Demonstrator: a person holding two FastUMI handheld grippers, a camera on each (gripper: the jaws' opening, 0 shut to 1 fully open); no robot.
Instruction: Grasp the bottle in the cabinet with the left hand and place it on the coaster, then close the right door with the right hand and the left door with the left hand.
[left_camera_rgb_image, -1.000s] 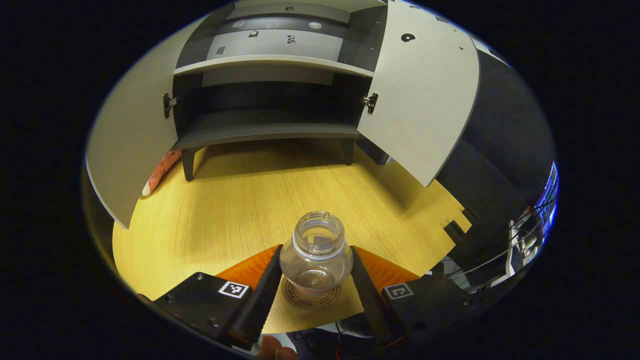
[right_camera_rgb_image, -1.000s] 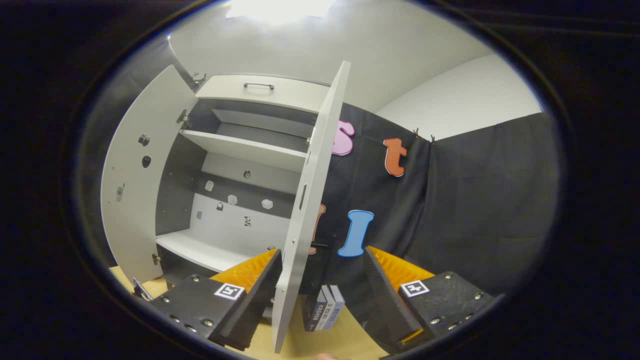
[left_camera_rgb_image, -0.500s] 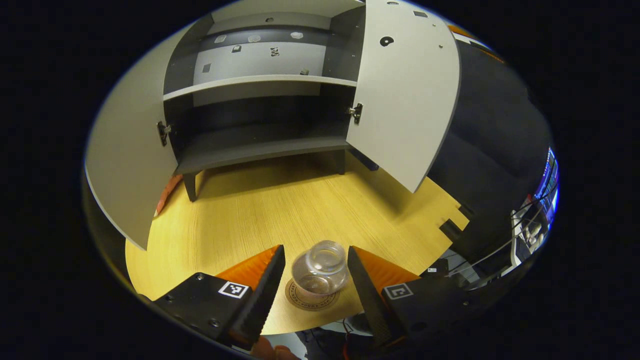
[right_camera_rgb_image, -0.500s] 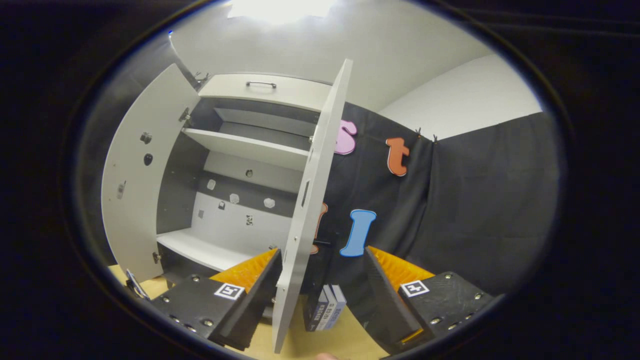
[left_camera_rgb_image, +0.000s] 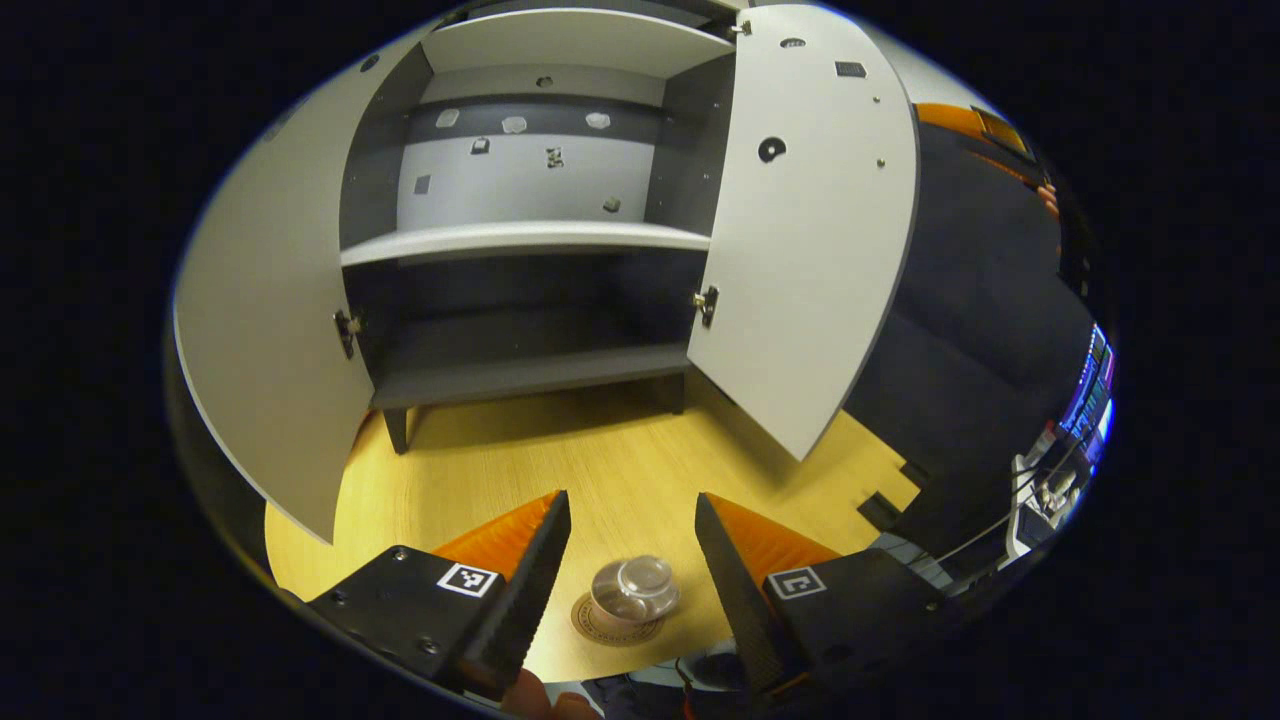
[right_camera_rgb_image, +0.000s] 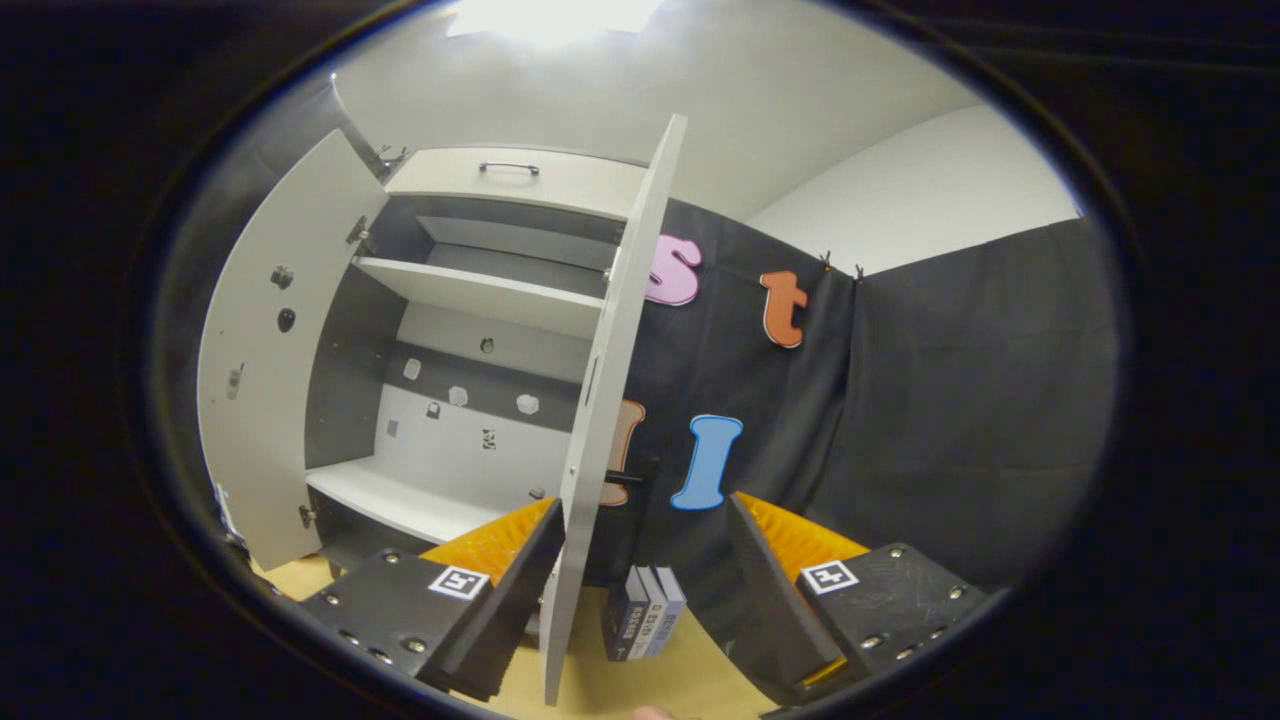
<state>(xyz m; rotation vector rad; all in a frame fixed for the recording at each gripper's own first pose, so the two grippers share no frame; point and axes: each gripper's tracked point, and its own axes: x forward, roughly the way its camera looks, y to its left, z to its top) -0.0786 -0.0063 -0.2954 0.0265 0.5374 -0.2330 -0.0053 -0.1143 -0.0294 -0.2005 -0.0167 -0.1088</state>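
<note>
In the left gripper view a clear, capless bottle (left_camera_rgb_image: 634, 590) stands upright on a round brown coaster (left_camera_rgb_image: 598, 628) near the front edge of the wooden table. My left gripper (left_camera_rgb_image: 628, 545) hangs open above it, with both fingers well clear of the glass. The grey cabinet (left_camera_rgb_image: 520, 236) stands behind with its left door (left_camera_rgb_image: 270, 310) and right door (left_camera_rgb_image: 810, 230) swung open. In the right gripper view my right gripper (right_camera_rgb_image: 640, 560) is open, and the edge of the right door (right_camera_rgb_image: 600, 420) rises between its fingers, close to the left one.
The wooden table (left_camera_rgb_image: 600, 460) stretches between the coaster and the cabinet. Small grey boxes (right_camera_rgb_image: 645, 625) stand on the table beyond the right door. Monitors and cables (left_camera_rgb_image: 1060, 470) sit off the table's right side.
My left gripper has let go of the bottle and risen away from it; the bottle stays on the coaster. The right gripper has shifted only slightly by the right door's edge.
</note>
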